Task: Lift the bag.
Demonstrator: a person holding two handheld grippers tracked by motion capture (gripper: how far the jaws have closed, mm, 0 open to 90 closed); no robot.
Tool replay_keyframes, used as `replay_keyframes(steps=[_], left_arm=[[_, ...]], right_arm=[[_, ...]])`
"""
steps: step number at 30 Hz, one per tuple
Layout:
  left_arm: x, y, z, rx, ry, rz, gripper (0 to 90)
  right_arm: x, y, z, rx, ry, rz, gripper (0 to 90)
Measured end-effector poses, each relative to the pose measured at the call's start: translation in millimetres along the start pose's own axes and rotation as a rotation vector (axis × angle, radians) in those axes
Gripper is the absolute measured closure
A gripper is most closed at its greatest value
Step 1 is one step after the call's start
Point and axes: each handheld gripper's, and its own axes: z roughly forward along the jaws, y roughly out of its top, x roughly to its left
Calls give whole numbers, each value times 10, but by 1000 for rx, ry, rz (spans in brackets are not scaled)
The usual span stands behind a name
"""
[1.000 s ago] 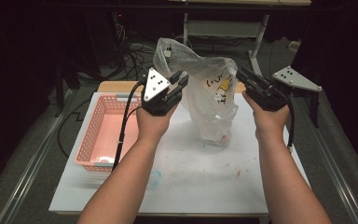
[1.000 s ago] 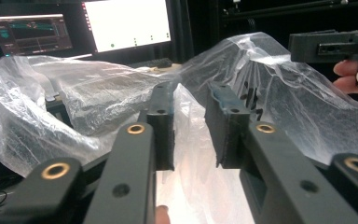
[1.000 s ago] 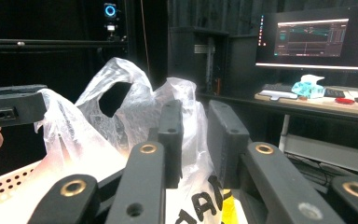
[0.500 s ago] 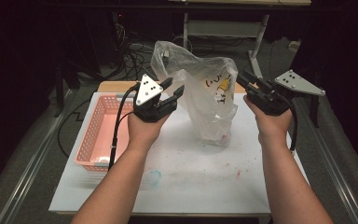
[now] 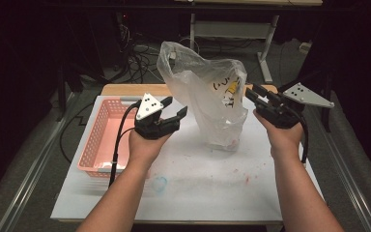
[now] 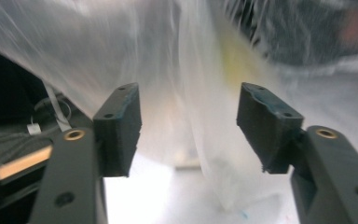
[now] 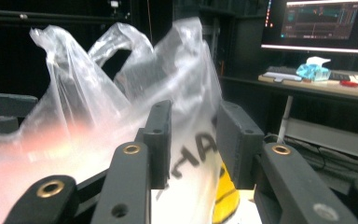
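High view: a clear plastic bag (image 5: 207,96) stands upright on the white table (image 5: 198,188), a little right of the middle and toward the far edge, with black and yellow print on its right face. The right gripper (image 5: 251,94) reaches the bag's right side at the printed part; in the right gripper view (image 7: 193,135) the printed film lies between its two pads, which stand a little apart, and whether they press on it cannot be told. Its jaws have just been opening slightly. The left gripper (image 5: 174,107) hangs just left of the bag, clear of the film, its jaws spread; they have just been opening, with nothing between them. In the left gripper view (image 6: 189,130) the pads stand wide apart, the bag's film hanging beyond them and blurred. A pink basket (image 5: 104,140) sits on the left part of the table, beside the left hand (image 5: 145,145).
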Motion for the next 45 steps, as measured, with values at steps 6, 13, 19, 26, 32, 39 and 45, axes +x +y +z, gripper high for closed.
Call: replay_keyframes(steps=[6, 13, 19, 26, 32, 39, 45], left_arm=[[-61, -213, 121, 65, -38, -33, 302], [-187, -410, 218, 113, -69, -46, 224], [-319, -580, 287, 156, -100, -38, 173], [-464, -824, 368, 218, -128, -33, 67], [-542, -988, 354, 245, -153, -57, 0], [-606, -1187, 214, 274, -175, -40, 0], [-660, -1321, 43, 284, -193, -33, 0]], right_arm=[[-36, -179, -26, 42, -4, 6, 627], [-55, -443, -41, 109, -2, 11, 532], [-47, -703, -48, 158, -1, 29, 359], [10, -1020, -106, 218, 7, 30, 228], [73, -1309, -182, 289, 7, 29, 94], [137, -1535, -359, 333, -8, 47, 0], [172, -1641, -561, 348, -28, 34, 0]])
